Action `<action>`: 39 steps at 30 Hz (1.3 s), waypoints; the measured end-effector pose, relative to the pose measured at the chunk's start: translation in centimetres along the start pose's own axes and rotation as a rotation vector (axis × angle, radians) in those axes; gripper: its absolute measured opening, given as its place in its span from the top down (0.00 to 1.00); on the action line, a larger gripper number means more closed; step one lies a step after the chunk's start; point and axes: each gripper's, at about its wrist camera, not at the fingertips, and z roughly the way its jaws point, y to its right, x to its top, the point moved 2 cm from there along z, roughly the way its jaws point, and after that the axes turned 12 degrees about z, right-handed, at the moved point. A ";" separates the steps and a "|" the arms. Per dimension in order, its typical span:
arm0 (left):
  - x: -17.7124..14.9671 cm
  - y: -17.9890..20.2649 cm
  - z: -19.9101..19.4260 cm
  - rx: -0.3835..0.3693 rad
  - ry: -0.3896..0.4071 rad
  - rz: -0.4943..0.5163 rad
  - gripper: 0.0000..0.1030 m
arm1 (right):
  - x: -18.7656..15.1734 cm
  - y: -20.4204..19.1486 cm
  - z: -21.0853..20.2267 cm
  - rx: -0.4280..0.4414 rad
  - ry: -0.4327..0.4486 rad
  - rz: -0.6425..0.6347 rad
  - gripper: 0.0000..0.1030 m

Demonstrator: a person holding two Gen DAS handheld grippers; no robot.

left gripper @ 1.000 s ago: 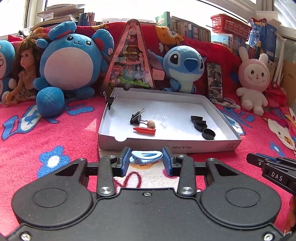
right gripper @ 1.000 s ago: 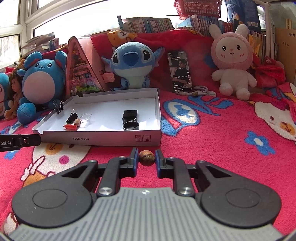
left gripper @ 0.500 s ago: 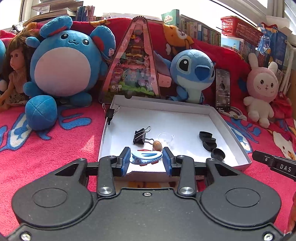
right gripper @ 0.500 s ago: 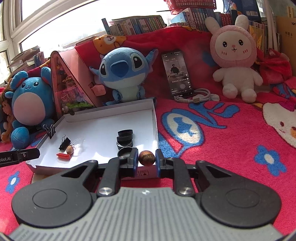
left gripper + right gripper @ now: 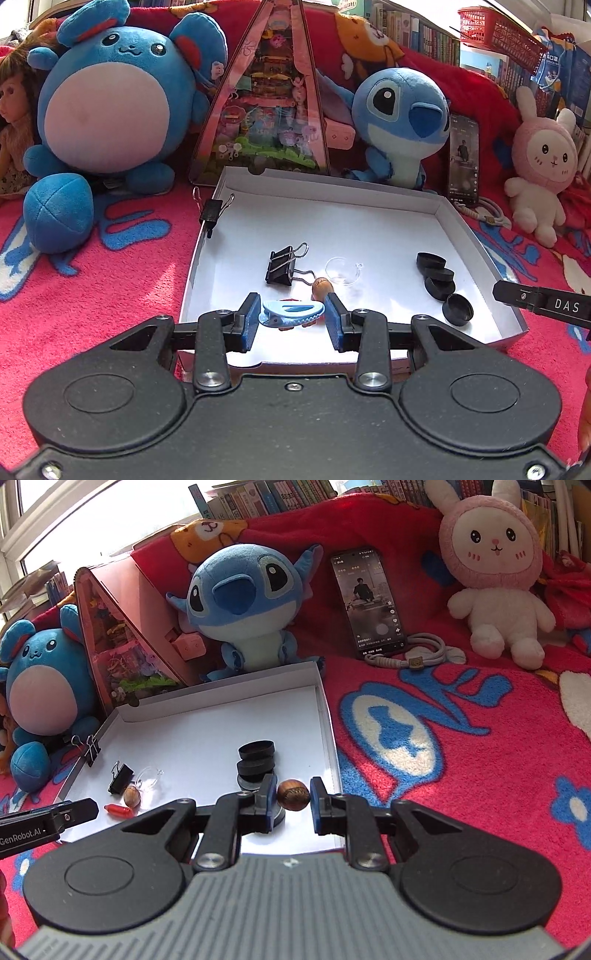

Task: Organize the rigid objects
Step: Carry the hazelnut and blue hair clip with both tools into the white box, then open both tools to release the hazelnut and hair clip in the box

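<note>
My left gripper (image 5: 291, 319) is shut on a light blue hair clip (image 5: 291, 313) and holds it over the front left of the white box lid (image 5: 369, 221). My right gripper (image 5: 293, 799) is shut on a brown nut (image 5: 293, 795) over the lid's front right corner (image 5: 327, 738). In the lid lie a black binder clip (image 5: 282, 266), a clear hook (image 5: 341, 271), another nut (image 5: 322, 287), a red capsule (image 5: 119, 809) and several black caps (image 5: 439, 284). A second binder clip (image 5: 212, 212) grips the lid's left wall.
Plush toys stand behind the lid: a blue round one (image 5: 107, 99), Stitch (image 5: 400, 122) and a pink bunny (image 5: 539, 162). A pink triangular playhouse (image 5: 266, 110) and a phone (image 5: 369, 598) with a cable lean at the back. Red patterned blanket (image 5: 461, 746) lies all around.
Both grippers have moved forward and up over the box lid, each still holding its object. The lid now lies beneath the fingers in both views.
</note>
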 end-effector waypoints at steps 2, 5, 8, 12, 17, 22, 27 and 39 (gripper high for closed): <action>0.0 -0.1 0.4 0.001 -0.011 -0.006 0.65 | 0.3 -0.1 0.5 0.000 -0.012 0.009 0.77; -0.1 -0.2 0.9 0.006 -0.021 -0.004 0.65 | 0.4 -0.3 1.2 -0.001 -0.029 0.004 0.77; -0.2 -0.3 1.3 0.013 -0.027 -0.004 0.65 | 0.3 -0.5 1.8 -0.011 -0.043 -0.002 0.77; -0.2 -0.7 1.7 0.021 -0.030 -0.012 0.65 | 0.2 -0.4 2.5 -0.025 -0.055 0.002 0.77; -0.1 -1.0 2.2 0.037 -0.030 -0.014 0.65 | 0.6 -0.4 3.5 -0.042 -0.055 0.017 0.77; -0.2 -1.0 2.6 0.049 -0.033 0.004 0.65 | 0.3 -0.5 4.4 -0.056 -0.062 0.016 0.77; -0.2 -0.8 2.7 0.060 -0.025 0.019 0.65 | 0.3 -0.5 4.7 -0.064 -0.058 0.008 0.77; -0.3 -1.0 0.4 0.042 0.019 0.013 0.41 | 0.2 -0.5 2.9 -0.023 -0.016 -0.019 0.51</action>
